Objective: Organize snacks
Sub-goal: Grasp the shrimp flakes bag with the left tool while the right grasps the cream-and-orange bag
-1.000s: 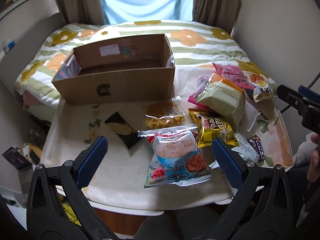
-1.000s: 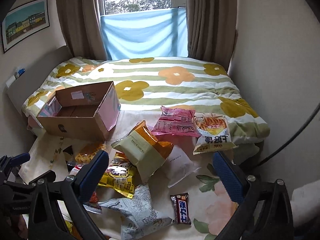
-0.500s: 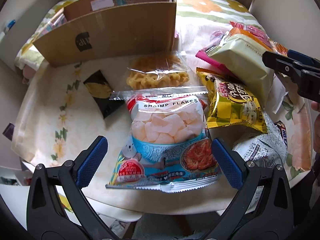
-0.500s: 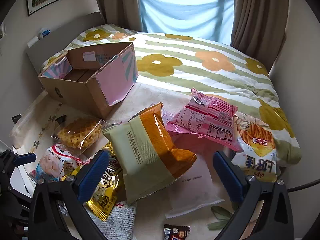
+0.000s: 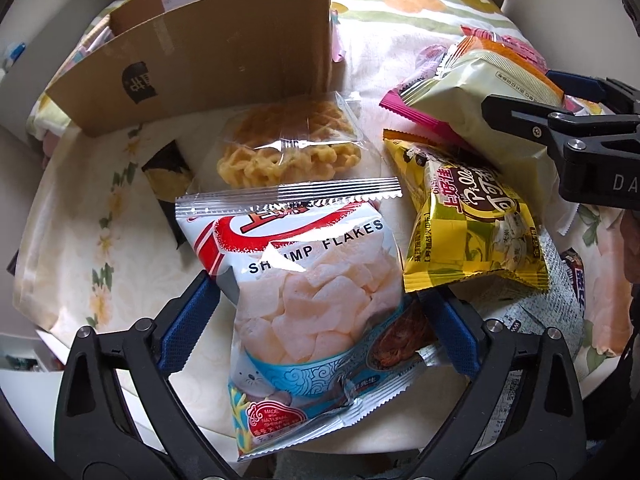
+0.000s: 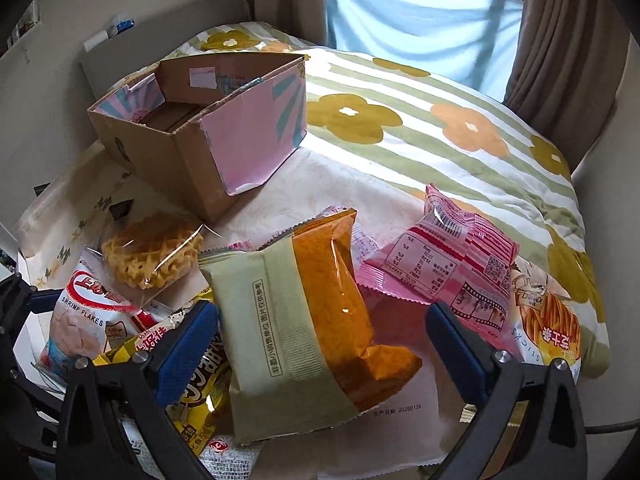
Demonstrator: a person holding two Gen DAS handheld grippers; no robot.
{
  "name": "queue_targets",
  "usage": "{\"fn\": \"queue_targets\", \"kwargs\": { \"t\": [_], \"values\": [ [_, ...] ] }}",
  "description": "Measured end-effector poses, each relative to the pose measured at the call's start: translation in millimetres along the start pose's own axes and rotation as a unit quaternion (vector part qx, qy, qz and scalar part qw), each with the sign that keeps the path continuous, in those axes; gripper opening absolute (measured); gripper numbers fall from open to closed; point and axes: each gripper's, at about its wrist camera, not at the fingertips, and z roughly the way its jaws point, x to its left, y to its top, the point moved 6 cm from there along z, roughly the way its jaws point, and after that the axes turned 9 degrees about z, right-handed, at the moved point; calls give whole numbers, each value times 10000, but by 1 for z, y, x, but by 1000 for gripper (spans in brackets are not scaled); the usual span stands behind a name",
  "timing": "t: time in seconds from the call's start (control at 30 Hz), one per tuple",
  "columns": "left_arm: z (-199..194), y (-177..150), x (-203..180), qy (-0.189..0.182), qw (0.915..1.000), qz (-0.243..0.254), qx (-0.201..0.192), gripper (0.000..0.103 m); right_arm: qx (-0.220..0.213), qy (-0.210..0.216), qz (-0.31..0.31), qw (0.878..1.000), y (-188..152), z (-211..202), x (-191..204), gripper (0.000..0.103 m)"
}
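Note:
A bag of shrimp flakes (image 5: 316,280) lies at the near edge of the table, and my left gripper (image 5: 318,324) straddles its lower half. The jaws are closing on it, and the blue pads stand at the bag's sides without pressing. My right gripper (image 6: 322,348) is open over a pale green and orange bag (image 6: 304,320) that rests on top of the snack pile, with a pad on each side of it. An open cardboard box (image 6: 248,140) stands at the back left and looks empty.
Around the two bags lie a clear pack of waffle cookies (image 5: 288,144), a yellow bag (image 5: 472,232), a small black packet (image 5: 168,176), a pink bag (image 6: 452,272) and a sticks bag (image 6: 552,328). Behind the floral tablecloth (image 5: 92,216) is a bed with a flowered quilt (image 6: 400,112).
Both grippers have come down close to the snacks. The left one now straddles the shrimp flakes bag with its jaws slightly narrower. The right one has rolled and moved over the green and orange bag.

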Motion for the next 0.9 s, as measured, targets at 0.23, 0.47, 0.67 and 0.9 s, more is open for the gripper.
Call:
{"fn": "queue_targets", "kwargs": {
  "t": [0.23,0.47,0.67,0.9],
  "values": [
    [-1,-1,4,46,10000,-45,-12,73,53,57,-225,9997,-2,6,5,103],
    [-6,-5,8,94,10000,-10,9,66,100,-1,-477,9988,-3,17,14,100],
    [-14,-8,16,122,9999,-87,-26,65,141,-27,-654,9978,-5,21,20,68],
    [-30,-8,22,169,9997,-127,-147,65,152,-6,-485,9987,0,14,19,62]
  ]
}}
